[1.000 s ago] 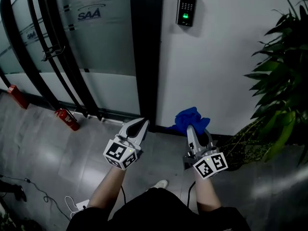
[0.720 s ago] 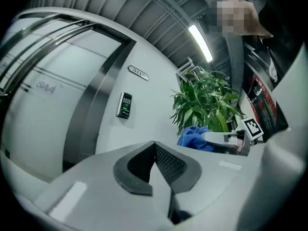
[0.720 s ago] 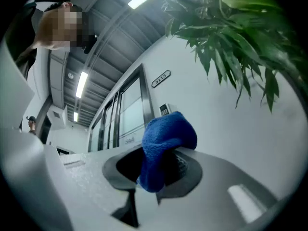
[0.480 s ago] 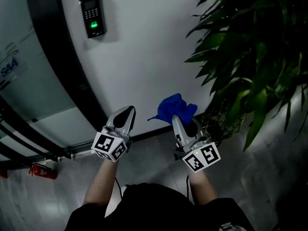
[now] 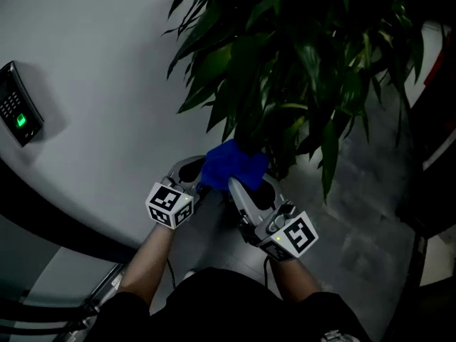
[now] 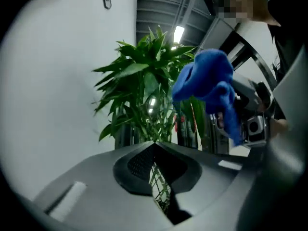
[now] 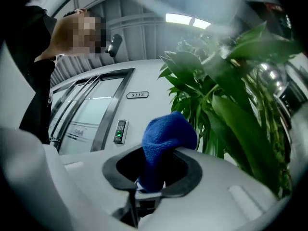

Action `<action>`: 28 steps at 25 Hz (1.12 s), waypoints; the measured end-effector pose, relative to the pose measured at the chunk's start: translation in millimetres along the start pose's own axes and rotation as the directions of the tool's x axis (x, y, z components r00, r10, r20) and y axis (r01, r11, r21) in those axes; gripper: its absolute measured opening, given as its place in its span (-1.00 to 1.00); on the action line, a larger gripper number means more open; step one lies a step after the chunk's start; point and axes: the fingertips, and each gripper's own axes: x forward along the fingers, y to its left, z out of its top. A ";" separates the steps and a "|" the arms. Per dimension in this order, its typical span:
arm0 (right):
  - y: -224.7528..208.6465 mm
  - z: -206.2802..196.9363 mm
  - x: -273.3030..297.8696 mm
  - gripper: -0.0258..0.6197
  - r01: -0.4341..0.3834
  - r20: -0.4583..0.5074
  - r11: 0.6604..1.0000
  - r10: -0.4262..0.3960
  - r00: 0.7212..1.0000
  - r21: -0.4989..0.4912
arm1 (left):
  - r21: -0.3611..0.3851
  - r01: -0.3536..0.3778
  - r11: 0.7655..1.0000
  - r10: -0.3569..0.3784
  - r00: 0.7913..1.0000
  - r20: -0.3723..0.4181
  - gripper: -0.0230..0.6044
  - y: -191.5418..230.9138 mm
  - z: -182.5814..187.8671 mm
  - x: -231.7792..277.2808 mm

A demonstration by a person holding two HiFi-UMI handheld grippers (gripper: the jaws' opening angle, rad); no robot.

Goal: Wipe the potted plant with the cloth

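The potted plant [image 5: 299, 55] fills the top of the head view, its long green leaves hanging over both grippers. My right gripper [image 5: 234, 185] is shut on a bunched blue cloth [image 5: 231, 164], which sits just under the lowest leaves. In the right gripper view the cloth [image 7: 166, 138] stands up from between the jaws, with the plant [image 7: 231, 90] close on the right. My left gripper [image 5: 191, 173] sits just left of the cloth, shut and holding nothing. The left gripper view shows its jaws [image 6: 154, 146] closed, with the plant [image 6: 144, 85] ahead and the cloth [image 6: 207, 85] at the upper right.
A white wall [image 5: 92, 63] stands behind the plant, with a keypad reader [image 5: 18, 112] on it at the left. A grey tiled floor [image 5: 363, 205] lies to the right of the plant. The right gripper view shows glass doors [image 7: 86, 114] and the keypad [image 7: 120, 131].
The head view has swung right from the glass door onto the plant. Both grippers now sit under the leaves, with the cloth brought up to the lower foliage.
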 end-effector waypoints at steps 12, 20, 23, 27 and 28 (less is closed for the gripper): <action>-40.9 119.9 5.1 -0.65 0.350 0.260 0.915 -0.294 0.920 -0.200 | 0.067 0.388 0.919 -0.391 0.920 0.032 -0.89 -36.1 56.1 127.1; -85.8 91.4 22.6 -0.65 0.470 0.126 0.870 -0.455 0.881 -0.148 | 0.154 0.487 0.860 -0.507 0.852 0.131 -0.89 -81.6 95.6 112.4; -89.0 70.9 18.4 -0.65 0.473 0.091 0.872 -0.465 0.881 -0.124 | 0.149 0.517 0.843 -0.536 0.828 0.161 -0.89 -93.2 101.1 103.1; -91.4 56.7 5.4 -0.65 0.469 0.069 0.881 -0.465 0.883 -0.062 | 0.147 0.536 0.831 -0.555 0.811 0.184 -0.89 -102.3 100.5 95.3; -91.0 53.8 3.5 -0.65 0.465 0.063 0.884 -0.462 0.885 -0.044 | 0.151 0.534 0.832 -0.554 0.812 0.185 -0.89 -103.2 99.3 93.8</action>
